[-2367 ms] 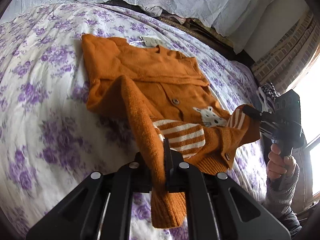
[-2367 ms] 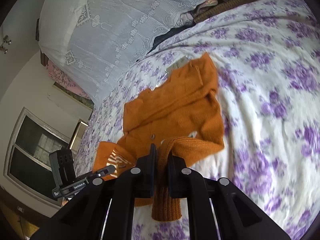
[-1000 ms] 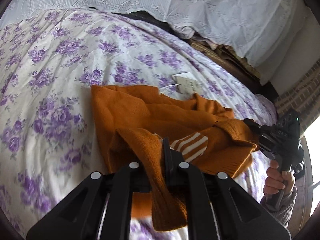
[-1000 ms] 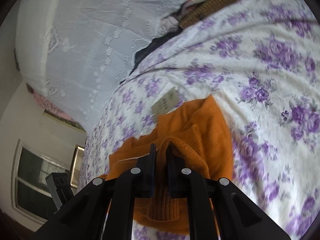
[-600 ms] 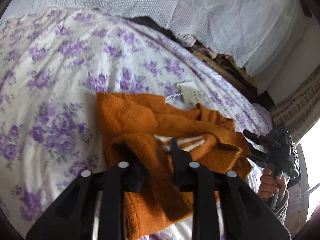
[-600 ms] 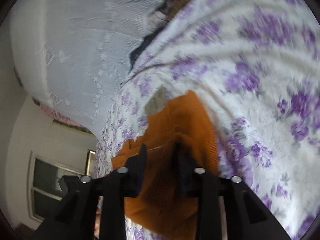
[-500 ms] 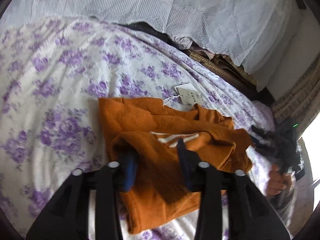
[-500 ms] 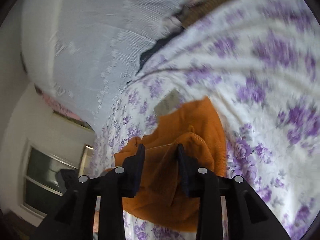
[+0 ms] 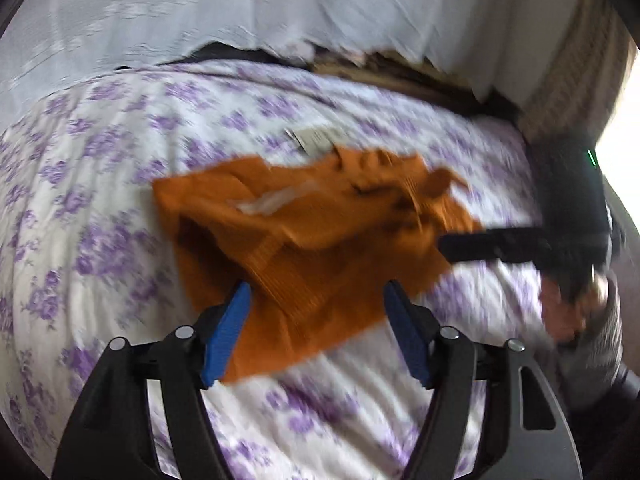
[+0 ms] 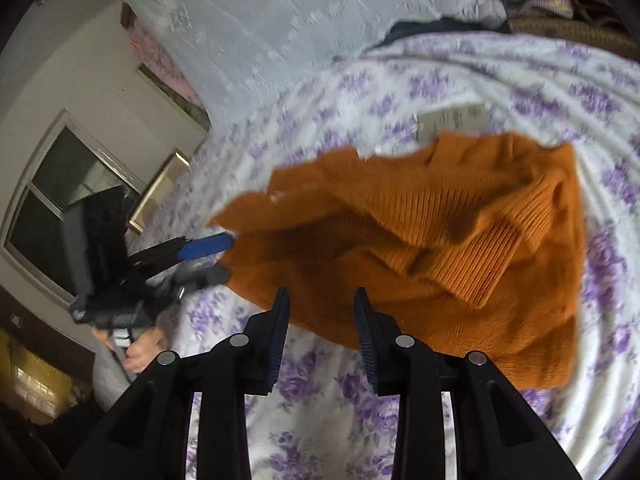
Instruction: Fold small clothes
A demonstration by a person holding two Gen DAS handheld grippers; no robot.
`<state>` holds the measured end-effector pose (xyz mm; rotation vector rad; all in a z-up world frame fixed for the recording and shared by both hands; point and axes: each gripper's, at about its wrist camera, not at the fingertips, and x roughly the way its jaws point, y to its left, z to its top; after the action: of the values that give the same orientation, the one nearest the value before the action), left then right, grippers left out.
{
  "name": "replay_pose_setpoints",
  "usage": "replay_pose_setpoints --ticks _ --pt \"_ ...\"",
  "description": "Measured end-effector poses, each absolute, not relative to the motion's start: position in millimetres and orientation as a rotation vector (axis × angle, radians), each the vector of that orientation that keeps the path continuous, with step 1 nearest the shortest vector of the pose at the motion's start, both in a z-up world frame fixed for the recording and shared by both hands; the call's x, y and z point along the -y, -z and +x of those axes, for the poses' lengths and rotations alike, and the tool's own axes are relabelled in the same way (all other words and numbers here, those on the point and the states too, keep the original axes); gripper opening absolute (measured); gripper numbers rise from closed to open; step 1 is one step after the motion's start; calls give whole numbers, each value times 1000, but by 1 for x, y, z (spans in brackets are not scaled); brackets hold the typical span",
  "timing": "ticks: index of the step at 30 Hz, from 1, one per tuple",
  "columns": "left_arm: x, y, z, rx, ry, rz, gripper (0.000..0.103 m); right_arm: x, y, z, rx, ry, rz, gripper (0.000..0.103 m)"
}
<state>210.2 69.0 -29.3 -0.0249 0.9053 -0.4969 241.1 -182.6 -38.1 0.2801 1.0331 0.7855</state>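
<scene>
Released cardigan point(image 9: 312, 236), now crosswise, folded.

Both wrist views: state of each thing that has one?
orange cardigan: folded over, rumpled, lying released on the bed
paper tag: attached, lying flat beyond the collar
left claw: open, jaws just widened, nothing pinched
right claw: open, nothing between pads
floral bedsheet: spread, wrinkled

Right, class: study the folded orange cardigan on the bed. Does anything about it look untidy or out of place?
Yes. The orange cardigan lies bunched and lopsided on the floral bedspread: a ribbed cuff flops across the top, the edges don't line up, and its paper tag sticks out past the far edge.
</scene>
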Motion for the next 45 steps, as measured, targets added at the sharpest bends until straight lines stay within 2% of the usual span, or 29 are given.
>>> replay_pose_setpoints --ticks 5,10,15,23,27,28,29,32,35,39,43,45 --pt "-44 40 234 -903 344 109 70 171 57 274 -1081 -707 262 33" --pt "-71 24 293 -851 -11 10 72 210 35 309 -879 -518 471 36" --pt "-91 20 281 -828 89 -129 73 227 24 287 -802 -511 455 43" --pt "-36 32 258 -845 239 113 76 216 34 286 -893 -565 429 45" --pt "-31 51 267 -944 290 129 76 203 42 285 -999 -631 394 57" --pt "-26 54 268 -946 287 158 77 196 45 287 -1025 -658 383 63" --pt "-20 54 271 -922 271 201 78 189 48 291 -1053 -686 373 64" --pt "-23 46 301 -891 150 192 78 183 54 313 -1053 -659 405 63" --pt "-66 35 339 -875 -112 3 78 223 40 323 -836 -453 544 64" --pt "-106 44 337 -898 -110 -193 78 248 32 308 -778 -462 564 64" --pt "-91 49 320 -929 -2 -135 80 235 30 301 -797 -473 490 64" --pt "-75 47 315 -904 -21 -49 85 224 32 301 -810 -478 444 61"
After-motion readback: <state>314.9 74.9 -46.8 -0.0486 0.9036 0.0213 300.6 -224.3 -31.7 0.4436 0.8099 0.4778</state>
